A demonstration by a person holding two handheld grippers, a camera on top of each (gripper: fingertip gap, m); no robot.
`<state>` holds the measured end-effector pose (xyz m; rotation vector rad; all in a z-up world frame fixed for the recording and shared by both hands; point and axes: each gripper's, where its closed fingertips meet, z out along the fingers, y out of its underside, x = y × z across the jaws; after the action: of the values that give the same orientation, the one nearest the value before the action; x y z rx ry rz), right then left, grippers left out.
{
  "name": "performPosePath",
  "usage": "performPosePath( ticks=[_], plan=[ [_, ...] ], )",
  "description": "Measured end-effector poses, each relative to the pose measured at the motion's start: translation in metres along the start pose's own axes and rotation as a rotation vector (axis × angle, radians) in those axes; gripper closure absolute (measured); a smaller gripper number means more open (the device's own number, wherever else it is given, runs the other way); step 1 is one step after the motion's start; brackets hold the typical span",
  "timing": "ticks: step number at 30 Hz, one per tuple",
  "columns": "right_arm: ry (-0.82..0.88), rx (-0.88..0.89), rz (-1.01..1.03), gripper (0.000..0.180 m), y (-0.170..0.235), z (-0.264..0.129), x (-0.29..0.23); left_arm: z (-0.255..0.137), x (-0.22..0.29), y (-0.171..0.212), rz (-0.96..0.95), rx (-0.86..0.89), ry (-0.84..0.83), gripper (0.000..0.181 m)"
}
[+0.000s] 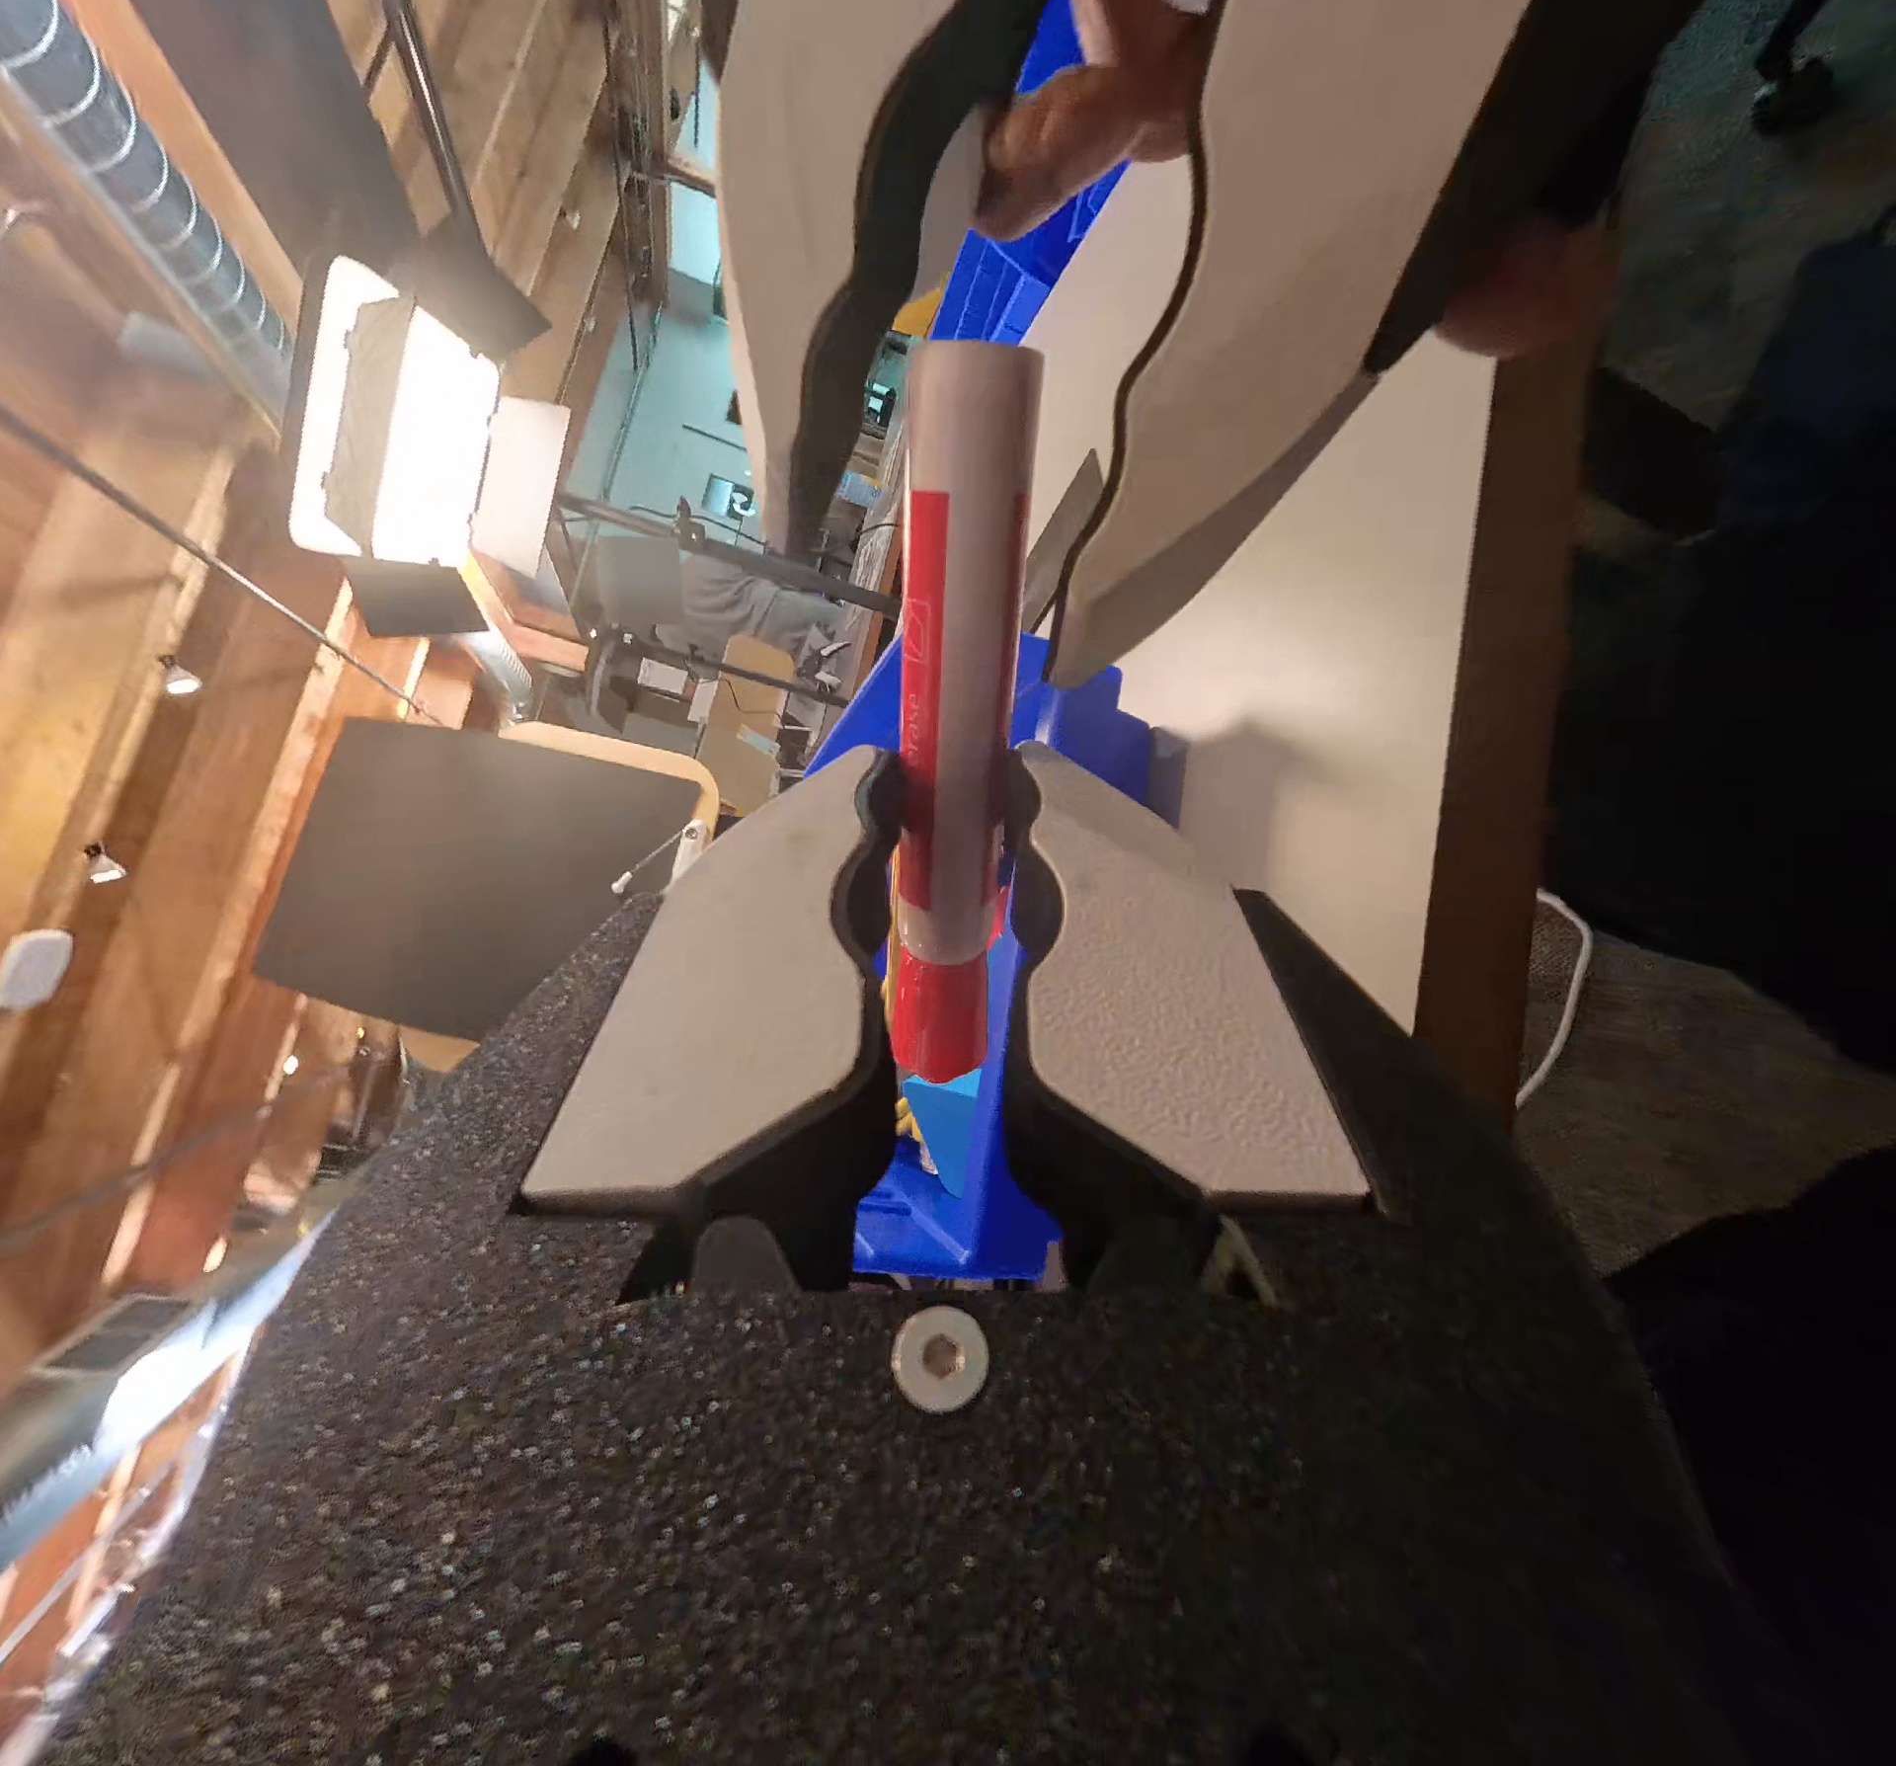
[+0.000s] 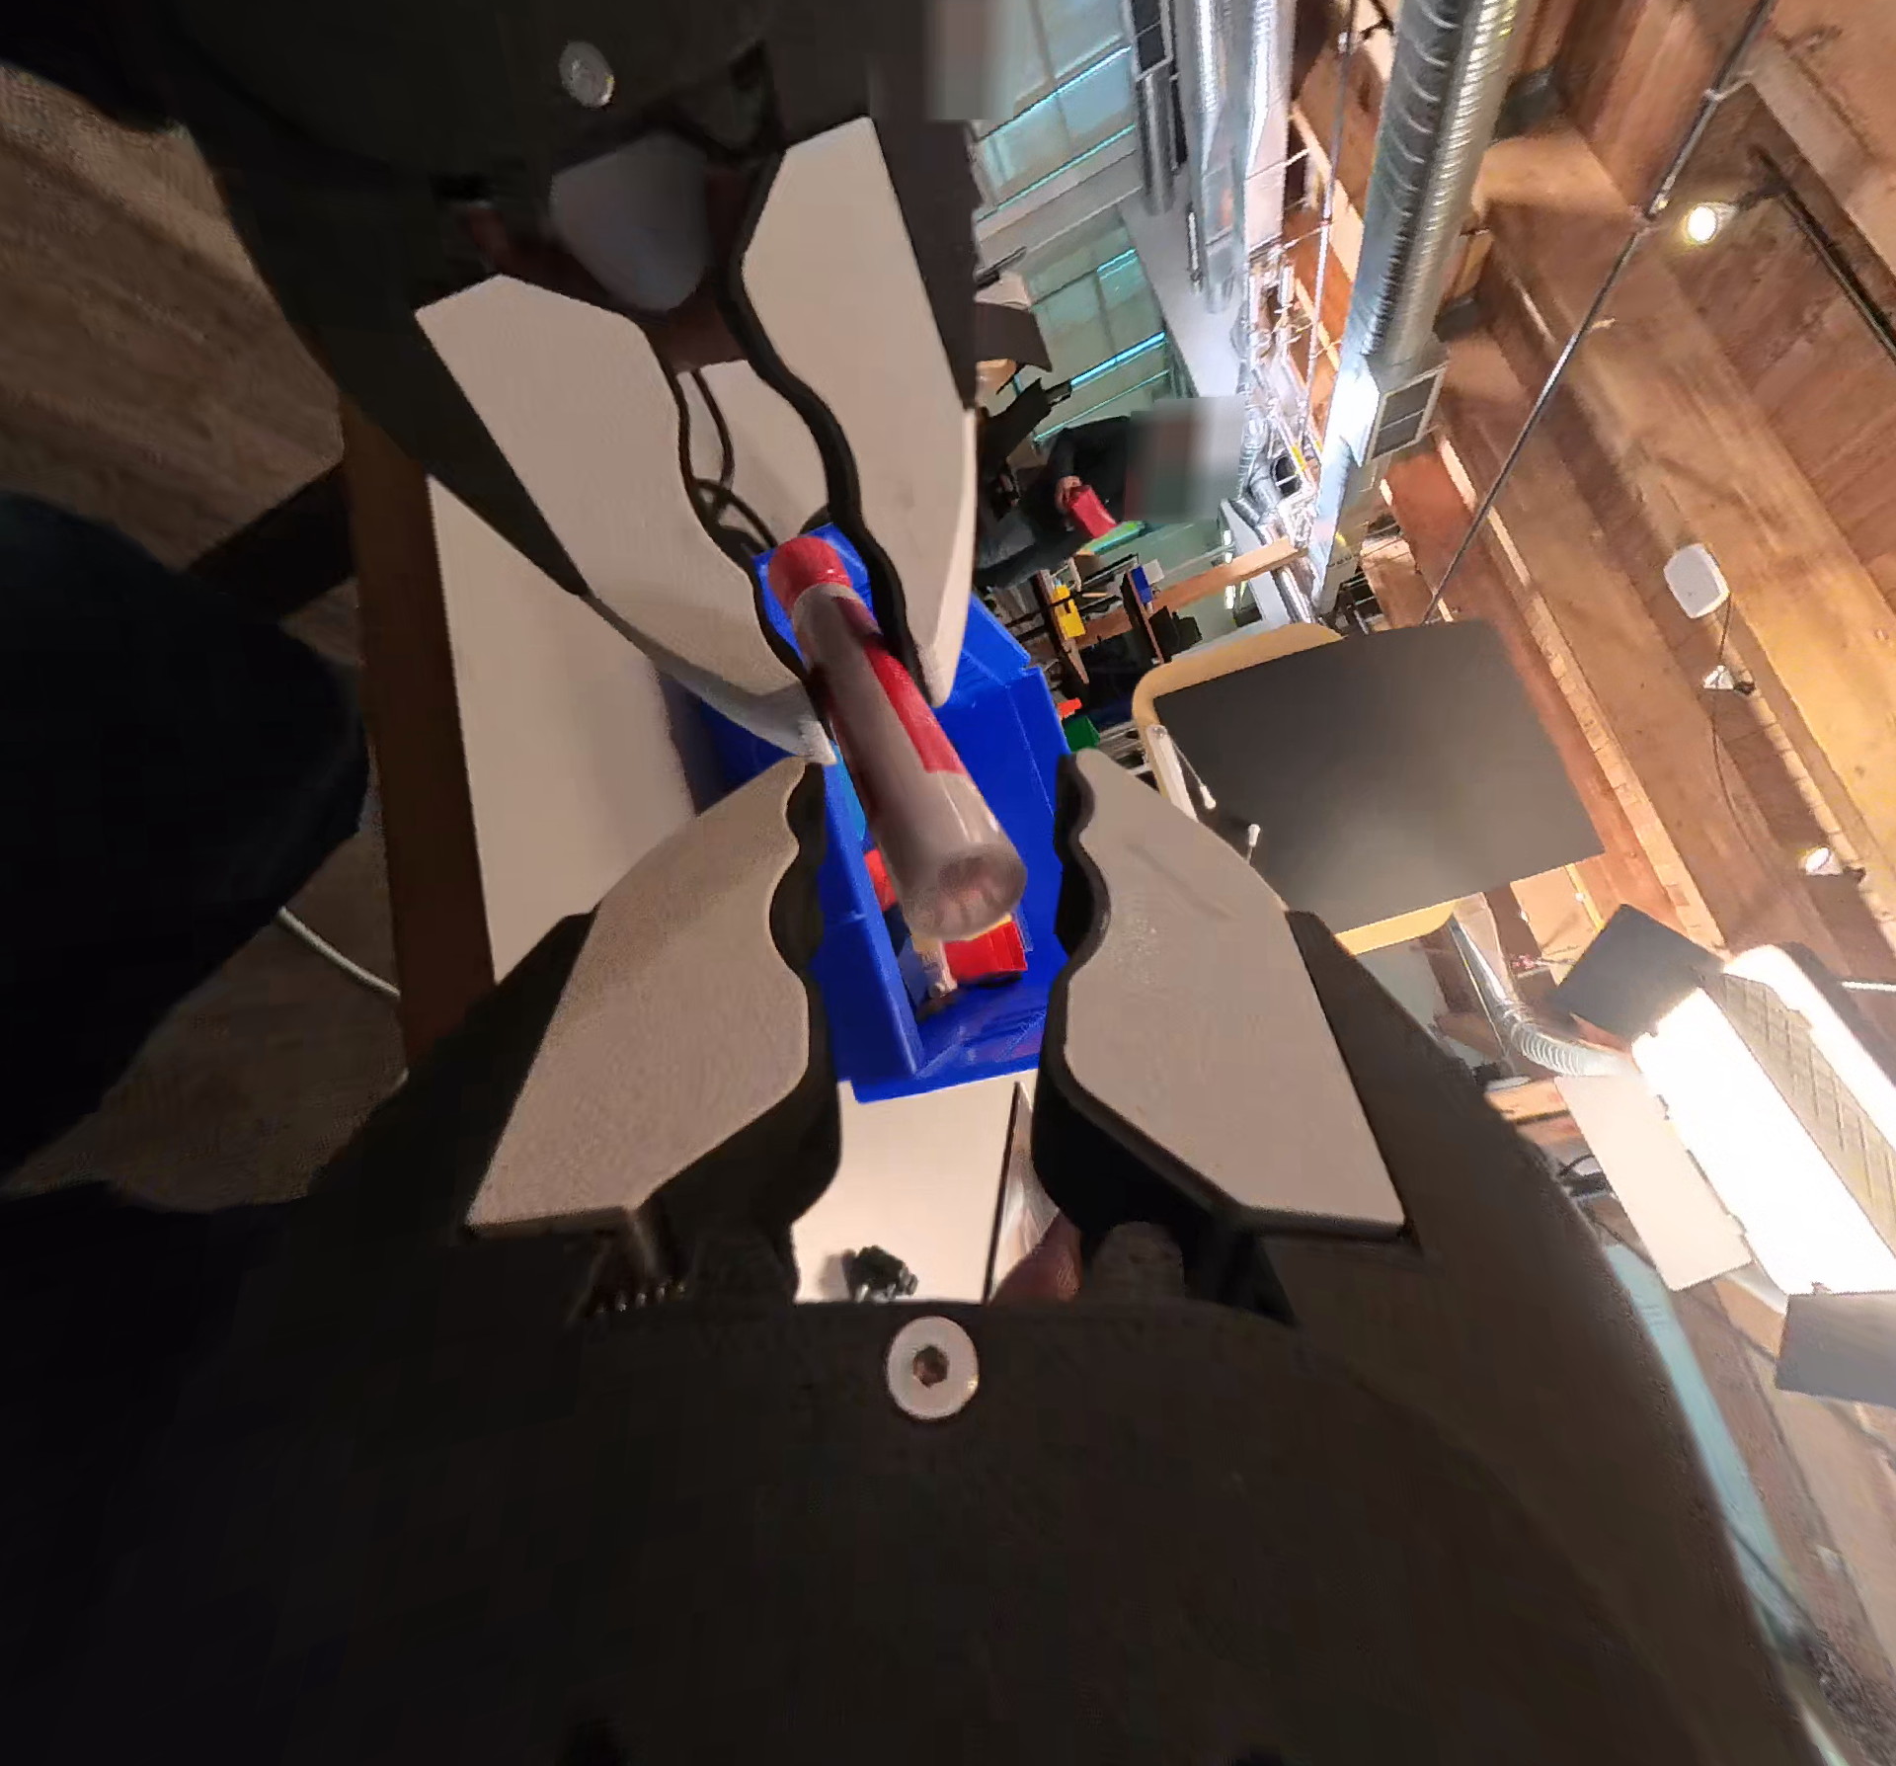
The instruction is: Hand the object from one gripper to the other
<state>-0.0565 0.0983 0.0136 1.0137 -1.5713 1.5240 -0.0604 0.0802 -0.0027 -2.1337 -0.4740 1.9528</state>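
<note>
A red and white marker with a red cap is clamped near its cap end in my left gripper, which is shut on it and holds it in the air. My right gripper faces it from the far side with its jaws apart around the marker's free end. In the right wrist view my right gripper is open. The marker points at the camera, its butt end in the gap between the fingers without clear contact. The left gripper grips it farther back.
A blue bin with several coloured toys sits on a white table beneath the grippers. A person's hand holds the right gripper. A bright light panel and a black board stand off to the side. The grippers are tip to tip, or close to it.
</note>
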Motion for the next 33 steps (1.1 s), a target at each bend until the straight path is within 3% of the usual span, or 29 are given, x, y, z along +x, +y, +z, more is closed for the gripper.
performPosePath(
  ticks=[6,9,13,17,20,22,25,27,28,31,33],
  plan=[
    [-0.071,-0.018,-0.034,0.158,-0.001,0.0,-0.014,0.002,0.005,0.002,0.093,-0.036,0.007,0.161],
    [-0.013,-0.011,-0.034,0.16,0.001,0.004,-0.008,0.003,-0.002,0.002,-0.014,-0.013,-0.028,0.157],
    [0.169,0.052,0.02,0.16,0.001,0.001,0.015,-0.007,-0.033,-0.01,-0.416,0.177,-0.091,0.137],
    [0.357,0.159,0.172,0.161,0.0,-0.013,0.032,-0.019,-0.067,-0.011,-1.057,0.473,-0.089,0.119],
    [0.457,0.24,0.324,0.161,-0.001,-0.028,0.034,-0.017,-0.065,-0.018,-1.534,0.723,0.133,0.123],
    [0.48,0.283,0.421,0.161,-0.002,-0.035,0.029,-0.011,-0.052,-0.032,-1.714,0.827,0.327,0.127],
    [0.482,0.309,0.429,0.161,-0.007,-0.038,0.02,-0.003,-0.03,-0.057,-1.763,0.851,0.514,0.13],
    [0.465,0.317,0.427,0.161,-0.01,-0.035,0.014,-0.002,-0.021,-0.071,-1.708,0.841,0.541,0.151],
    [0.459,0.314,0.445,0.161,-0.008,-0.032,0.013,-0.003,-0.02,-0.074,-1.673,0.839,0.519,0.16],
    [0.339,0.319,0.552,0.157,-0.004,-0.024,0.005,0.0,-0.022,-0.066,-1.538,0.74,0.368,0.161],
    [0.256,0.317,0.622,0.15,-0.001,-0.021,0.004,0.001,-0.033,-0.048,-1.403,0.625,0.169,0.16]
  ],
)
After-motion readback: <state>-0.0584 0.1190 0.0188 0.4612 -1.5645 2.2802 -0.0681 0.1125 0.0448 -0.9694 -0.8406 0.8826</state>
